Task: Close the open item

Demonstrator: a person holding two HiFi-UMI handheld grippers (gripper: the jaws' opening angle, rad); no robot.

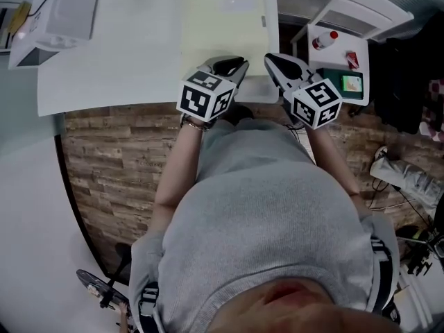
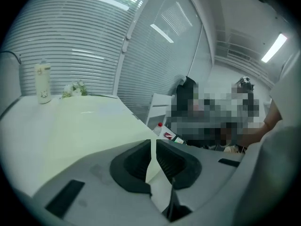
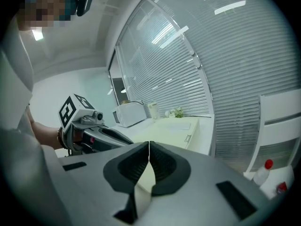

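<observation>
Left gripper view: your left tongs (image 2: 150, 143) are pressed together at the tips, with nothing between them; only pale surface shows through the slit lower down. Right gripper view: your right tongs (image 3: 149, 146) are likewise pressed together and empty.

Head view: both tongs sit side by side at the near edge of the white table (image 1: 111, 68), tips pointing at the flat pale-yellow case (image 1: 222, 19). The case lies on the table just beyond them. Contact between tongs and case: cannot tell.

Case condition: it lies flat, with no raised lid or flap in any view. A small clasp (image 1: 263, 21) sits on its right edge; whether it is fastened is too small to read.

Judgement: the cover looks down, so the closing looks done or nearly so. At most, the clasp may remain to be checked.
</observation>
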